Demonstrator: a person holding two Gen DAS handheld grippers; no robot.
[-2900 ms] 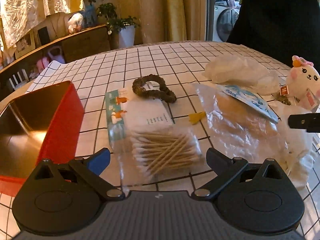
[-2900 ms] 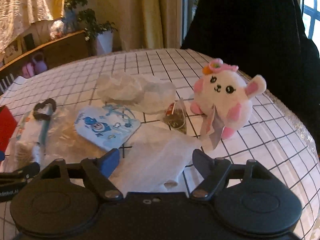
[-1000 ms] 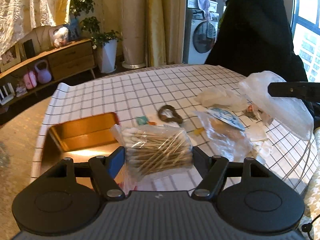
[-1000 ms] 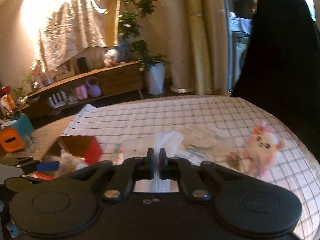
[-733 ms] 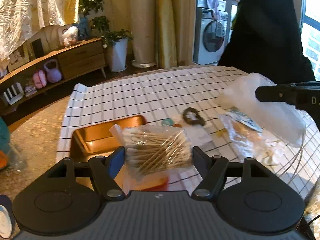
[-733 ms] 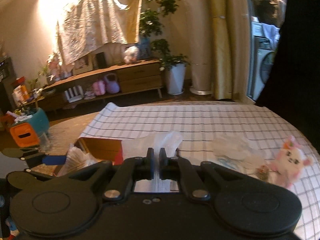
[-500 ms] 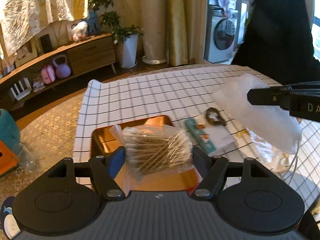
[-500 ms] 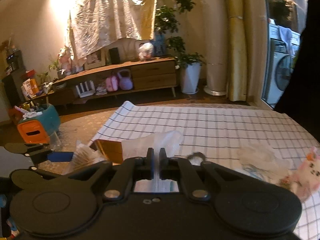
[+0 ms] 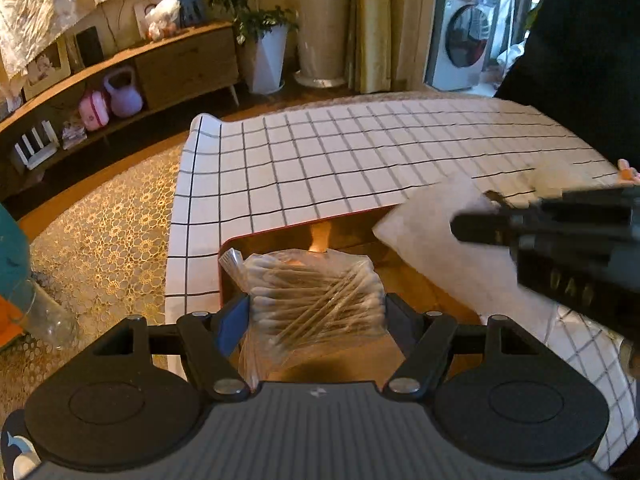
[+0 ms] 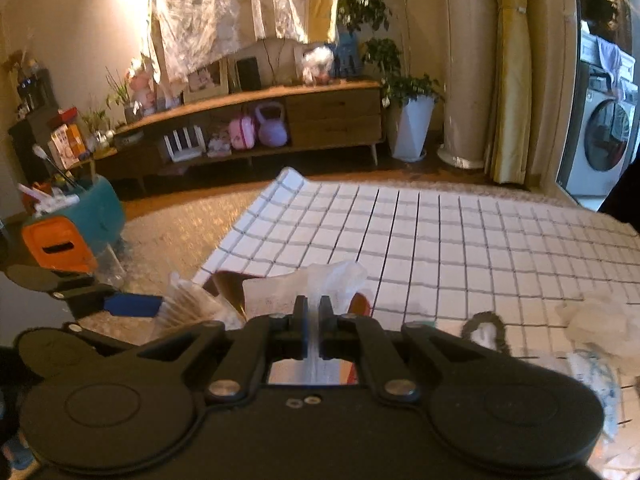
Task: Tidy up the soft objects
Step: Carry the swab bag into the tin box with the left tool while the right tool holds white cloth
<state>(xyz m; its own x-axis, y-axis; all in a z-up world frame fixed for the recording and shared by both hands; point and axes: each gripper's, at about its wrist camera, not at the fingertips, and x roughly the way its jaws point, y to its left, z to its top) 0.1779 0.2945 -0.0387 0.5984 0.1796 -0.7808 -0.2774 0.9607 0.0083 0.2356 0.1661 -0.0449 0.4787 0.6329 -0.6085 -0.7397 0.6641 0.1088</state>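
Observation:
My left gripper (image 9: 316, 310) is shut on a clear bag of cotton swabs (image 9: 316, 286) and holds it just above the open red box (image 9: 280, 233), whose inside is golden. My right gripper (image 10: 314, 314) is shut on a thin clear plastic bag (image 10: 320, 280) that puffs up beyond its fingertips. In the left wrist view the right gripper (image 9: 472, 227) comes in from the right, and its plastic bag (image 9: 432, 248) hangs over the box's right side. The right wrist view shows the left gripper's blue pad (image 10: 132, 306) with the swab bag (image 10: 188, 306) at the left.
The box stands at the near left corner of the checked tablecloth (image 9: 360, 152). A dark hair scrunchie (image 10: 484, 322), crumpled plastic (image 10: 600, 318) and a blue-printed packet (image 10: 596, 364) lie to the right. Off the table's left edge are a rug (image 9: 100, 232) and an orange-and-teal bin (image 10: 68, 236).
Both grippers have carried their bags left across the table. The red box now lies right under the left gripper, and the plush toy has left the right wrist view.

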